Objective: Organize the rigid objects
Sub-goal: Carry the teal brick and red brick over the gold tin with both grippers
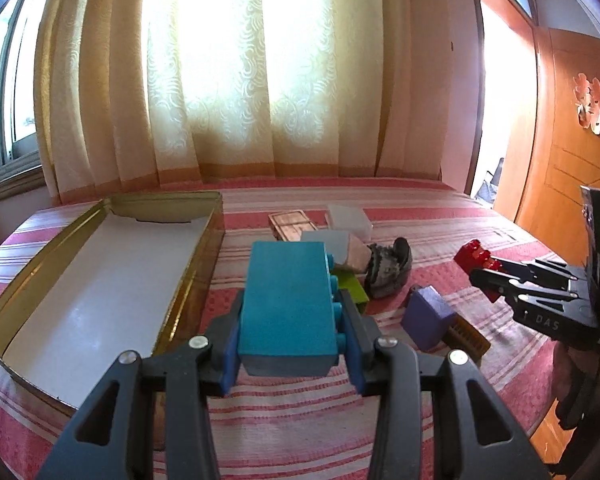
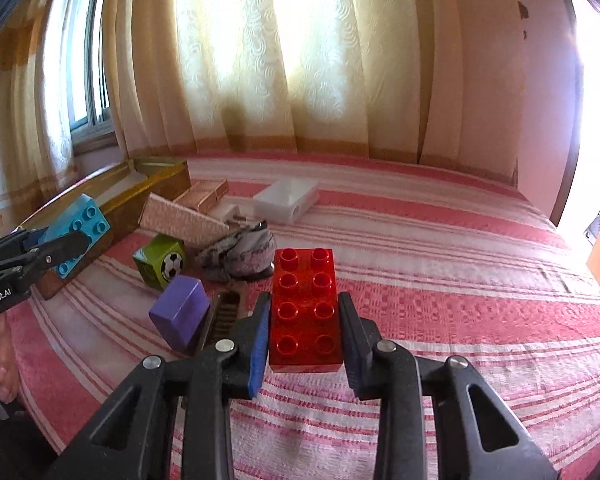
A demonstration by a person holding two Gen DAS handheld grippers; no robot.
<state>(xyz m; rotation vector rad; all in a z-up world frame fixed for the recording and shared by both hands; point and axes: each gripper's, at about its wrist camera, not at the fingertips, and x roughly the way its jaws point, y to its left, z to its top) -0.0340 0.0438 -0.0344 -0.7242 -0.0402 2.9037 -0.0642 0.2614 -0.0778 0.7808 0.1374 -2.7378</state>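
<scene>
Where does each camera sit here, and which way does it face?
Left wrist: on the left gripper, facing the curtain across the bed; its fingers clamp the blue brick, beside the open tin box.
Right wrist: on the right gripper, facing the same curtain; its fingers clamp the red brick.
Shared: both bricks, each other's gripper, purple block, tin box.
</scene>
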